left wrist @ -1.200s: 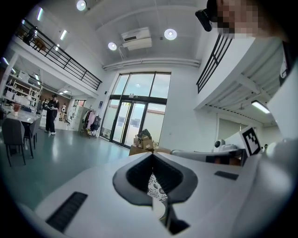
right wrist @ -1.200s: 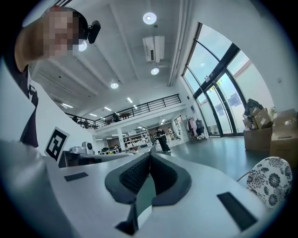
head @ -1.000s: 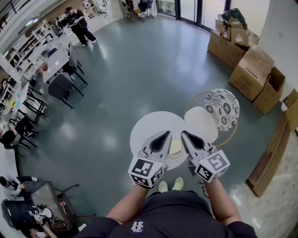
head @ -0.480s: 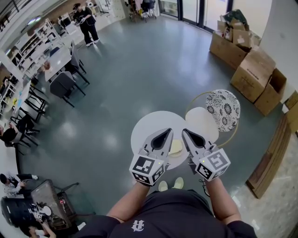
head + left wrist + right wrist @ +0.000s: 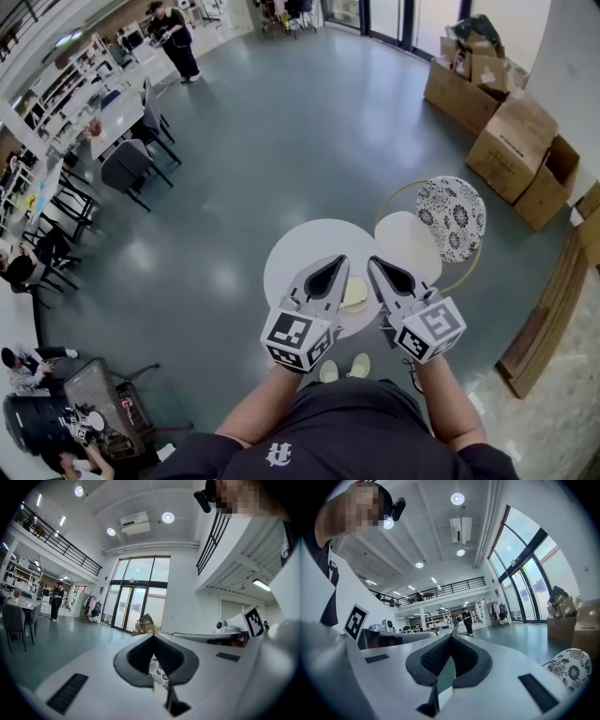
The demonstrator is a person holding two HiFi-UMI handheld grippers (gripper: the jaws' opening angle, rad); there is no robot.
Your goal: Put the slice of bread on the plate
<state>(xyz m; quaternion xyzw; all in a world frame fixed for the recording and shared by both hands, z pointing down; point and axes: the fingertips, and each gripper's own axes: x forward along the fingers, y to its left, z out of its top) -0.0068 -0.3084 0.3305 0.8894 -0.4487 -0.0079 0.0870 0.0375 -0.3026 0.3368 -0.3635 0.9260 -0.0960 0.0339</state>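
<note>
A pale yellowish slice of bread [image 5: 354, 294] lies on the round white table [image 5: 302, 253], near its front right edge. My left gripper [image 5: 336, 265] hangs level just left of the slice, jaws shut and empty. My right gripper [image 5: 375, 264] hangs just right of it, tips together with nothing between them. A plain white plate [image 5: 408, 246] and a black-and-white patterned plate [image 5: 452, 217] sit on a gold-rimmed stand to the right. In the left gripper view the closed jaws [image 5: 153, 635] frame a sliver of the patterned plate [image 5: 158, 674]. The right gripper view shows its closed jaws [image 5: 451, 634] and the patterned plate [image 5: 570, 665].
Cardboard boxes [image 5: 502, 127] are stacked at the far right wall. Chairs and desks [image 5: 127, 169] line the left side, with people seated and one standing person [image 5: 175, 37] far back. My shoes [image 5: 343, 368] show below the table, on a grey glossy floor.
Both grippers have kept their place and stayed shut. The standing person at the back has walked a little farther away.
</note>
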